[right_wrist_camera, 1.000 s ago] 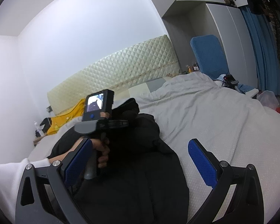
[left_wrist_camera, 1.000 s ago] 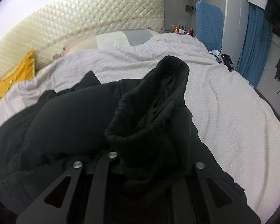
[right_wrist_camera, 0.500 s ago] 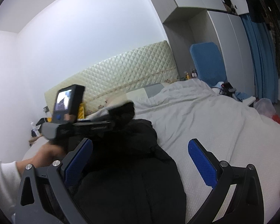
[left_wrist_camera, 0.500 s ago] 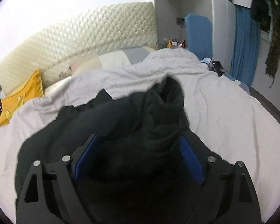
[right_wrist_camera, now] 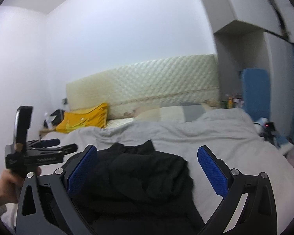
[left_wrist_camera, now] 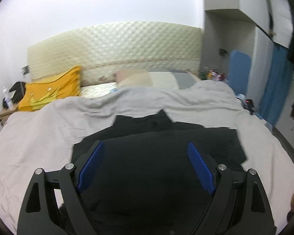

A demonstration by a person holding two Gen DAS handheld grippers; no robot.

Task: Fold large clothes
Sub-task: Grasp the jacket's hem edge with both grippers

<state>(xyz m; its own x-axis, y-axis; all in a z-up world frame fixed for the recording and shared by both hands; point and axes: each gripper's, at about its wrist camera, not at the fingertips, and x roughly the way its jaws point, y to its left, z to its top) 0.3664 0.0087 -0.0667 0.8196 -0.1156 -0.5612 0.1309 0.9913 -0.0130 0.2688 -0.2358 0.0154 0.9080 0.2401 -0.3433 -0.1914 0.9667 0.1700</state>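
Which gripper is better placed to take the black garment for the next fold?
Probably the right gripper: open, it points straight at the black garment. The left gripper, also open, is off to the garment's side.

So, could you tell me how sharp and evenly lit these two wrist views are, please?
Left wrist view: motion blur softens the headboard and the black garment, whose folds vanish into one dark mass; fisheye bends the room's edges. Right wrist view: likewise soft, with the wardrobe edge smeared, the white wall evenly bright, and the garment underexposed.
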